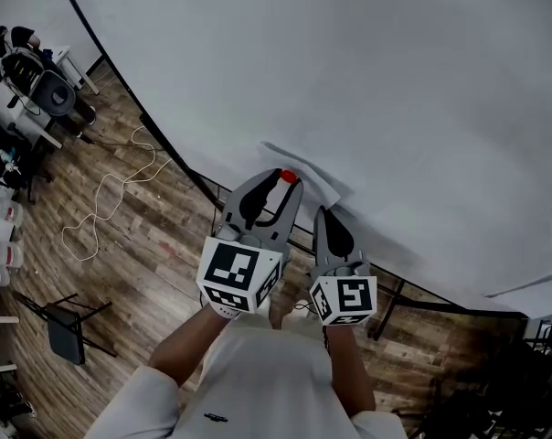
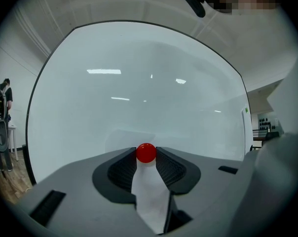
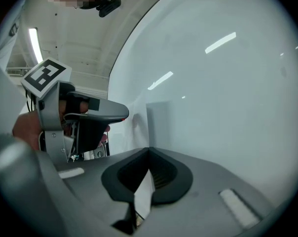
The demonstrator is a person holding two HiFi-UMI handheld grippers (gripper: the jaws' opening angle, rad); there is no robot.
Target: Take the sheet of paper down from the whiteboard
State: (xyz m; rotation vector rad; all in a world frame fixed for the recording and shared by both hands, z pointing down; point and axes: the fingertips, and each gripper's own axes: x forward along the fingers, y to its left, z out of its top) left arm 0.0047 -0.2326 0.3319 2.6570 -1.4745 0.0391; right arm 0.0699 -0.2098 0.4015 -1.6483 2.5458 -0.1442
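A white sheet of paper (image 1: 305,167) hangs on the big whiteboard (image 1: 395,80), pinned by a round red magnet (image 1: 289,176). My left gripper (image 1: 289,180) points level at the board. Its two pads sit against the sides of the magnet (image 2: 146,153), and the sheet (image 2: 124,137) shows faintly behind it. My right gripper (image 1: 322,210) is just to the right and lower. Its tips meet (image 3: 149,151) where the sheet's edge (image 3: 159,125) runs down into them, so it looks shut on the paper. The left gripper (image 3: 120,116) shows beside it at the board.
The whiteboard stand's dark legs (image 1: 386,309) are below my hands. On the wood floor lie a white cable (image 1: 111,186) and a folding chair (image 1: 66,327). A person sits at a desk (image 1: 25,62) far left. Another sheet (image 1: 532,291) hangs at the board's right end.
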